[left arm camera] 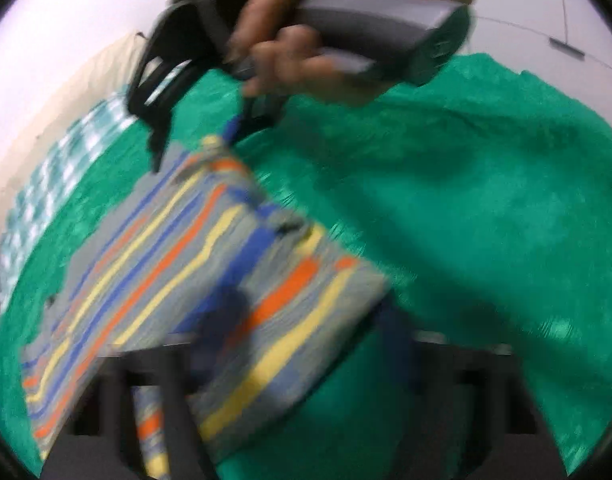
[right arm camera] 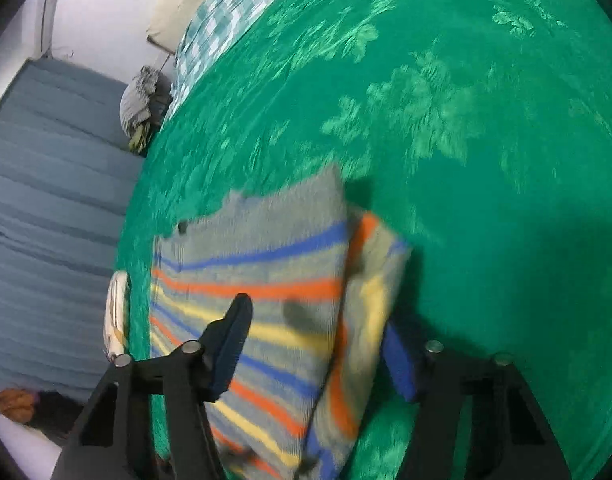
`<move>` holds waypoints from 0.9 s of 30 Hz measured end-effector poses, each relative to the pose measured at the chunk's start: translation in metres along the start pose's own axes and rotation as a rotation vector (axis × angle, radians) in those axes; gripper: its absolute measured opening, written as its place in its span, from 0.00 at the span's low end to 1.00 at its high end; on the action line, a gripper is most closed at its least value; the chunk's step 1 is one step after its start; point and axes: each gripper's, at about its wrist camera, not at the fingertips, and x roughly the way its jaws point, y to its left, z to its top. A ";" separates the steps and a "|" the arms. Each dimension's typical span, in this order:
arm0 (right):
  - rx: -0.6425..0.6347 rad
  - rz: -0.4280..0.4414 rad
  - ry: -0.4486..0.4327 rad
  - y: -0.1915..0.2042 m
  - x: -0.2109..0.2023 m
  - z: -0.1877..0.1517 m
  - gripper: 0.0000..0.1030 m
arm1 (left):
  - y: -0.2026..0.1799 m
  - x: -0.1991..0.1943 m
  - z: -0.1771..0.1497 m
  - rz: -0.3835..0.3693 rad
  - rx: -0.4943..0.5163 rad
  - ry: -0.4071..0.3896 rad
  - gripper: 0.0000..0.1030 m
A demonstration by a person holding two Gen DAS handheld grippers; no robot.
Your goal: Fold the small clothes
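Right wrist view, left to right: one blue-grey mat (right arm camera: 45,200) on the floor, one grey bundle (right arm camera: 139,100) on it just beside the bed, one cream pillow (right arm camera: 177,12), and one checked cloth (right arm camera: 229,12) at the far end. One green bedspread (right arm camera: 486,160) covers the rest.

One striped garment (right arm camera: 257,280) lies on the bedspread near its left edge. Here its long axis runs from the camera away, with stripes crossing left-right; its right side is doubled up in a raised fold.

The right gripper (right arm camera: 316,354) has its fingers about half spread. The left pad sits over the cloth and the right pad just beside the fold; blur hides whether they pinch.

Left wrist view: the same garment (left arm camera: 165,280) lies diagonally, stripes running lower left to upper right. The left gripper (left arm camera: 312,332) has its fingers fairly close with the cloth's near edge between them; too blurred to tell if they grip. One hand (left arm camera: 306,52) holds the right gripper over the garment's far corner.
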 end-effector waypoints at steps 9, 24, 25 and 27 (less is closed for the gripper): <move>-0.068 -0.006 -0.037 0.052 -0.002 0.014 0.09 | 0.068 -0.078 -0.042 0.005 -0.378 -0.185 0.04; -0.313 0.109 0.073 0.278 0.164 -0.021 0.15 | 0.209 -0.141 -0.222 0.103 -1.133 -0.107 0.18; -0.306 0.129 0.059 0.282 0.174 -0.025 0.17 | 0.213 -0.139 -0.231 0.110 -1.171 -0.079 0.23; -0.263 0.176 0.034 0.282 0.189 -0.032 0.51 | 0.216 -0.144 -0.244 0.114 -1.184 -0.071 0.37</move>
